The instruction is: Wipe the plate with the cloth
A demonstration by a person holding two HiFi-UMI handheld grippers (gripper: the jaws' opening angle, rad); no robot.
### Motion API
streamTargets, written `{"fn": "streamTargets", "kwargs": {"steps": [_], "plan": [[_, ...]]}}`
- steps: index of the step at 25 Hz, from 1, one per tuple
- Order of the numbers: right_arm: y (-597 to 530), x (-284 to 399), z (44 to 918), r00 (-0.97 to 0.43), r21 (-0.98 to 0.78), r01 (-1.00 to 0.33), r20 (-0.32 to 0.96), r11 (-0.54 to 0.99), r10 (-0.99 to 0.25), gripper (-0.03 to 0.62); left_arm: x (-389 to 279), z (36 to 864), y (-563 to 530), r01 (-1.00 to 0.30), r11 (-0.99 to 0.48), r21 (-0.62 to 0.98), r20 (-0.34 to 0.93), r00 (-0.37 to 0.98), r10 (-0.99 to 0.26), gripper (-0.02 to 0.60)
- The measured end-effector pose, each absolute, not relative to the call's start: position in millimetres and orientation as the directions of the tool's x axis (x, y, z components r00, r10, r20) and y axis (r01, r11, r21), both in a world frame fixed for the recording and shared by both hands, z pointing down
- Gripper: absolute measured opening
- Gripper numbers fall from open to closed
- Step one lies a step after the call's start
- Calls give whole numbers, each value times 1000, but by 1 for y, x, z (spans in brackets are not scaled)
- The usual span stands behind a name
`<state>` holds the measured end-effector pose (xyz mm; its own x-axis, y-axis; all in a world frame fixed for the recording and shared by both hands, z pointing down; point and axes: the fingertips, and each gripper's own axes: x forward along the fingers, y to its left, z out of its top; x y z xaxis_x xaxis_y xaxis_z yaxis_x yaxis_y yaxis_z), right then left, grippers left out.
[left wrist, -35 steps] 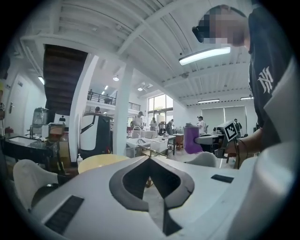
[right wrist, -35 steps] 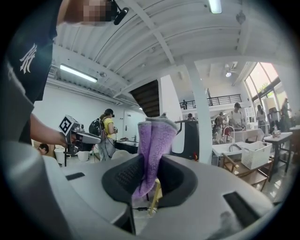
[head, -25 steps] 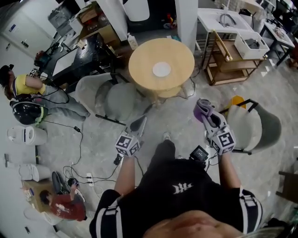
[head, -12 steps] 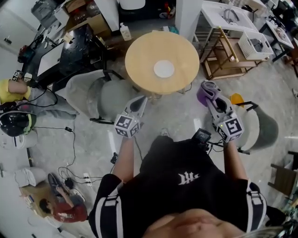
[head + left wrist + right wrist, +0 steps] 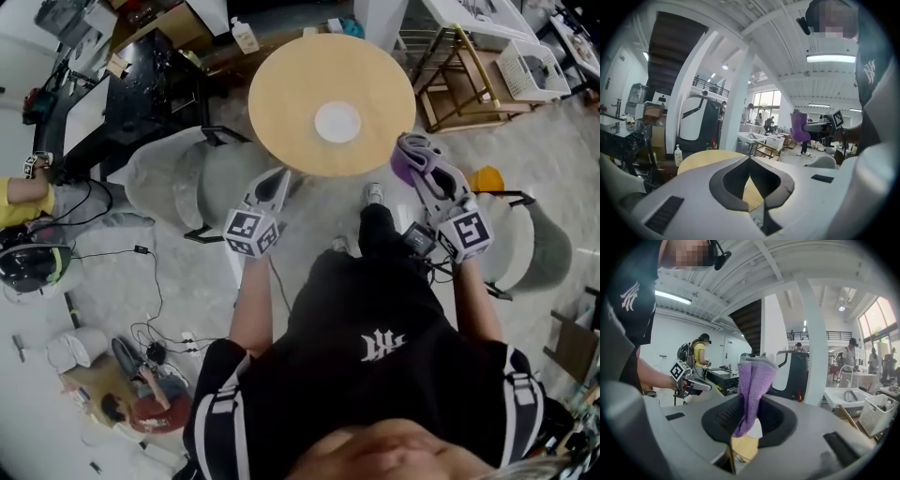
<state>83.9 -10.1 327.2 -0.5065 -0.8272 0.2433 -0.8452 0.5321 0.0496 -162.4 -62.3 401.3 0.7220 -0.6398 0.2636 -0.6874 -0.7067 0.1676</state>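
Right gripper view: cloth [image 5: 752, 390] between fingers [image 5: 723, 416]

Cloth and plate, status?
Right gripper shut on purple cloth. Left gripper shut, empty. Plate alone on round table, neither gripper over it yet. Nothing between cloth and plate.

Free room: round light-wood tabletop [image 5: 281, 103] bare around small white round plate [image 5: 337, 122]; 6 o'clock edge open. Obstacles, table as dial: grey shell chair [image 5: 178, 183] at 8, 2nd grey chair [image 5: 539, 248] at 4, wooden slatted rack [image 5: 459, 94] at 3.
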Motion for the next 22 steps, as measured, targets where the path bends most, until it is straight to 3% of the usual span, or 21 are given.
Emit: {"fn": "streamTargets", "kwargs": {"steps": [8,14,22], "plan": [[-141,102,359,-577,11,-801,249,598,-778,81,-149,426,-145,-755,-628,187,364,647,-670,14],[-219,101,375,-677,100,-687,273,720,-684,81,-142,446,-189,-812,-534,234,425,580,-695,14],[-281,85,416,-774,-23,-585,314,811,-549,81,-134,470,-233,-867,-423,263,474,498,-726,14]]}}
